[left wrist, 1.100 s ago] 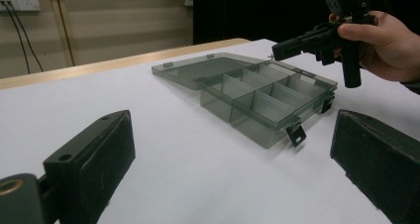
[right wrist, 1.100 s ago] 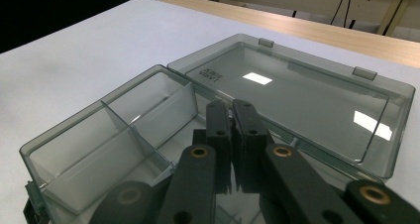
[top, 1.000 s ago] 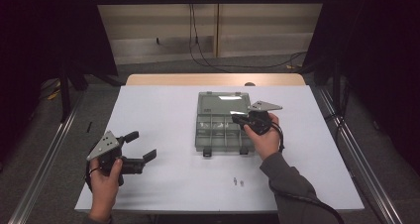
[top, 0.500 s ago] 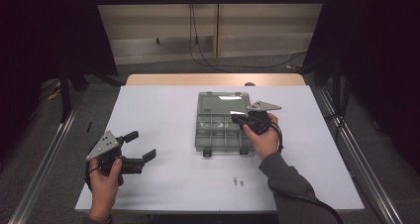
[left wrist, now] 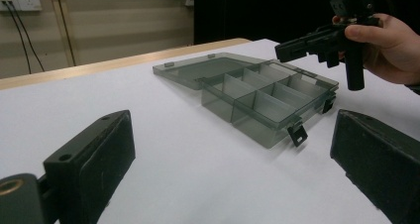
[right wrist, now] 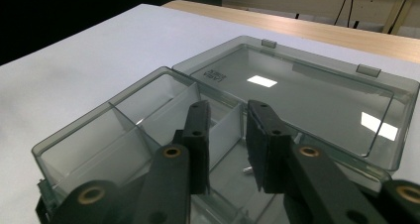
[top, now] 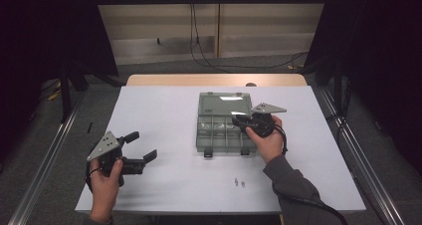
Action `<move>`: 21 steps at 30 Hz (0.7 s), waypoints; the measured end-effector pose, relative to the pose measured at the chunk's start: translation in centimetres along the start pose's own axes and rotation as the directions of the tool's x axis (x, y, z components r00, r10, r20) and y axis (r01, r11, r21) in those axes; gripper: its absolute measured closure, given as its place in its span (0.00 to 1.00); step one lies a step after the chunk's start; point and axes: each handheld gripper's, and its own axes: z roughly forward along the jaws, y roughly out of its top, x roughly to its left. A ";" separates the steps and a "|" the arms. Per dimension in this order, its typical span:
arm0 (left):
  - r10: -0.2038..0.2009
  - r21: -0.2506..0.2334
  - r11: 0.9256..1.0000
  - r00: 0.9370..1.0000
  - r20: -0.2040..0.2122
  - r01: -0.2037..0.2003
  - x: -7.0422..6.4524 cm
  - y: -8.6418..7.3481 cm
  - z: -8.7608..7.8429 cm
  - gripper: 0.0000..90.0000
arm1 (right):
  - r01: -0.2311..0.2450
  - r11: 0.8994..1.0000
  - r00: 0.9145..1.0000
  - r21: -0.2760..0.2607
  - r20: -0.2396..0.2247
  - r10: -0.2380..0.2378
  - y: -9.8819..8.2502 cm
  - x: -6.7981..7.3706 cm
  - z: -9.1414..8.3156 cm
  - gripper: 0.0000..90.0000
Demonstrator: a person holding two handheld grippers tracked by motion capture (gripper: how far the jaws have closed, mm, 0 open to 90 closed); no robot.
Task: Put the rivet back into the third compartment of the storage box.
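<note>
A clear grey compartment box (top: 221,133) lies open mid-table, its lid (top: 224,104) flat behind it. My right gripper (top: 238,120) hovers over the box's right side. In the right gripper view its jaws (right wrist: 228,122) stand a narrow gap apart with nothing between them, and they have just been opening. A small metal screw (right wrist: 247,171) lies in the compartment below them. My left gripper (top: 143,146) rests near the table's front left, wide open and empty. The left gripper view looks across at the box (left wrist: 262,102) and the right gripper (left wrist: 317,40).
Two small screws (top: 239,182) lie on the white table (top: 164,110) in front of the box. The box's front latches (top: 208,153) hang open. Bare white tabletop lies between the left gripper and the box. Metal rails run along the floor on both sides.
The right gripper's jaws have parted slightly over the box. Neither hand has shifted.
</note>
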 end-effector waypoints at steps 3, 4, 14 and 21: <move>-0.001 -0.004 1.000 1.000 -0.002 0.001 0.0 0.0 0.0 0.04 | -0.017 1.000 1.000 -0.008 -0.013 0.017 -0.2 0.0 -0.4 0.69; 0.000 -0.001 1.000 1.000 -0.007 0.000 -0.1 0.1 0.0 0.04 | -0.025 1.000 1.000 -0.015 -0.010 0.025 -0.2 0.1 -0.5 0.68; -0.003 -0.002 1.000 1.000 0.001 0.003 -0.1 0.0 0.2 0.04 | 0.003 0.999 0.999 -0.034 -0.037 -0.004 -0.6 0.8 -1.7 0.41; 0.001 0.003 1.000 1.000 -0.002 -0.001 -0.2 0.1 0.1 0.04 | 0.021 0.999 0.998 -0.041 -0.056 -0.023 -0.8 0.9 -2.3 0.25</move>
